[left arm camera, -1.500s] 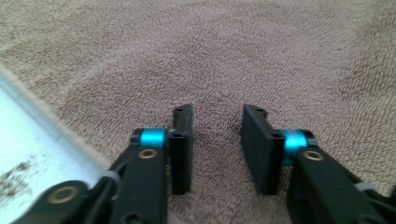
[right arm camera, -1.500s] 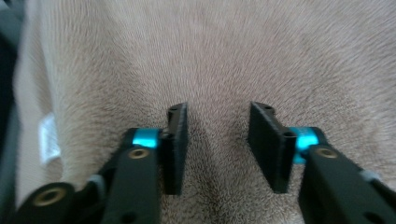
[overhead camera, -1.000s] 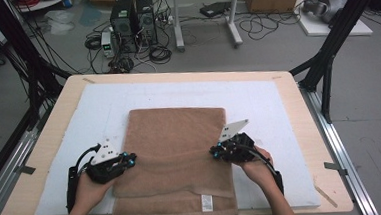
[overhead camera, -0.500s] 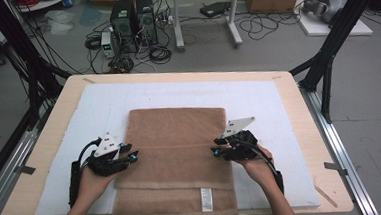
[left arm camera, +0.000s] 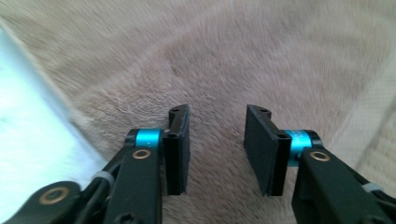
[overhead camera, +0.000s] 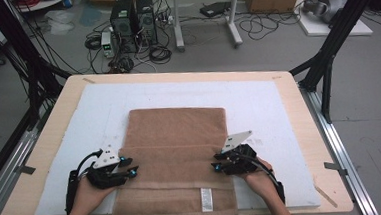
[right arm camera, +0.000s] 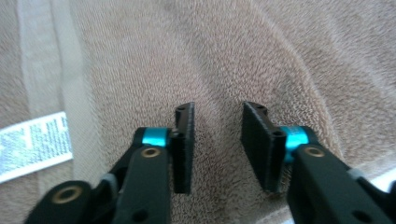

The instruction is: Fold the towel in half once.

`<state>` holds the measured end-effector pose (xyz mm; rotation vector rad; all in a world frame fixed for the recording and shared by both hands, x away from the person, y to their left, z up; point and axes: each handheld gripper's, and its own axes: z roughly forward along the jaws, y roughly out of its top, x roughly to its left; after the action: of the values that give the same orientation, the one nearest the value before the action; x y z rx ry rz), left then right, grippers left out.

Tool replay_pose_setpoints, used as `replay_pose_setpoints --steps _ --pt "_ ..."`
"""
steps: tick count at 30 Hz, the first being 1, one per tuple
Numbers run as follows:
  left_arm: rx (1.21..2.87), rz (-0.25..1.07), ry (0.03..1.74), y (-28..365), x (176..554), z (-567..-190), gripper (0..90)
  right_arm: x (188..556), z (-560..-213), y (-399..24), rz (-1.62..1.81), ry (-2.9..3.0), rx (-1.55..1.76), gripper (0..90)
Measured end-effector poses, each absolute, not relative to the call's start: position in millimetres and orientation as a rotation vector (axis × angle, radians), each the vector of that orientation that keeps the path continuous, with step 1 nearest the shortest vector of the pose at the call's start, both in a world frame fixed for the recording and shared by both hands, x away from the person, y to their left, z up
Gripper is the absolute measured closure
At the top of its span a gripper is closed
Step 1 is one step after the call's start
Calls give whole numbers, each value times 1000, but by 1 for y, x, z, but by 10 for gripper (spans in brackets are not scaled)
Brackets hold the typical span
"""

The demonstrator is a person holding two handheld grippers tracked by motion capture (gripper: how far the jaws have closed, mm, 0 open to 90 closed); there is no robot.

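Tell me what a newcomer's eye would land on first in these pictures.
The brown towel draws the eye first, lying folded across the middle of the white mat on the wooden table. Next come the left gripper at its left edge and the right gripper at its right edge, each held in a hand, fingers apart over the pile with nothing pinched. A white care label sits on the towel's near hem.

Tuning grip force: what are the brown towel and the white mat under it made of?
Brown towel: looks like terry cotton, matte; fuzzy looped pile, flat woven band, sewn care label. White mat: probably foam or felt sheet, matte, faintly speckled; cannot tell which.
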<state>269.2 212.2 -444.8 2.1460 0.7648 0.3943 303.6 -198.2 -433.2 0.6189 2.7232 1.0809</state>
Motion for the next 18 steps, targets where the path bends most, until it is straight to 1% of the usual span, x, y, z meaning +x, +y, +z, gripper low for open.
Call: replay_pose_setpoints --steps 1,3,5,6,8,12,14,15,16,18 --pt "2139 402 756 212 268 -446 622 303 -434 -198 1071 2719 606 698" --pt "2137 397 751 212 267 -447 698 302 -435 -196 1062 2722 603 748" --pt "2141 409 739 209 266 -447 803 301 -436 -194 1056 2724 589 812" --pt "2147 410 743 209 266 -446 827 302 -436 -194 1058 2728 587 833" --pt "2143 403 757 209 266 -446 854 304 -436 -195 1067 2739 590 853" --pt "2128 403 743 210 256 -431 864 302 -427 -197 1068 2756 598 866" --pt "2096 397 715 211 245 -416 864 295 -411 -201 1136 2761 577 868" --pt "2091 401 678 212 234 -401 864 293 -406 -201 1154 2770 568 868" --pt "2087 399 661 213 229 -393 864 283 -391 -203 1176 2775 520 866" --pt "2085 376 619 214 215 -375 860 271 -375 -204 1209 2794 465 849"
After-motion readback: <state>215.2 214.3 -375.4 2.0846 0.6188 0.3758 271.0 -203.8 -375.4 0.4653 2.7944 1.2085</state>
